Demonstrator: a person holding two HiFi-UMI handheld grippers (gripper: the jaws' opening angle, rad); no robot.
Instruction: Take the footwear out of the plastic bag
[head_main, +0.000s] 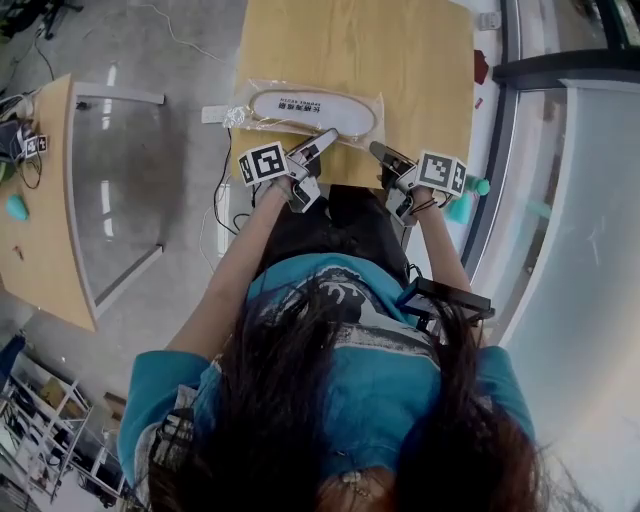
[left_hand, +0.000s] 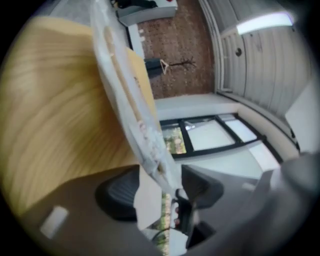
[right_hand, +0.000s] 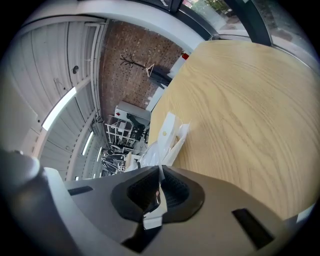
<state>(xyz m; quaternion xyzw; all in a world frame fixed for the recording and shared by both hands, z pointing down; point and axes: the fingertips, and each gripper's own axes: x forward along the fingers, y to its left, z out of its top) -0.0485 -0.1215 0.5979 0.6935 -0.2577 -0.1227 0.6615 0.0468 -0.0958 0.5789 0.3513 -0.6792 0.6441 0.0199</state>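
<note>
Shows the left claw (left_hand: 159, 189) wide, pads well apart, with the edge of the clear bag (left_hand: 125, 100) passing loosely between them and running on ahead of the tips, neither pad pressing on it. Shows the right claw (right_hand: 159, 187) narrow, pinched together on a thin flap of that same bag, with the rest of the film crumpled just ahead of its tips. Leaves the white slipper (head_main: 310, 108) inside the bag, flat on the wooden table (head_main: 400, 60), just beyond the tips of both claws and nearer the left one. Sets the two claws side by side at the table's near edge, apart from each other, each pointing away from the person (head_main: 340, 400) toward the bag.
</note>
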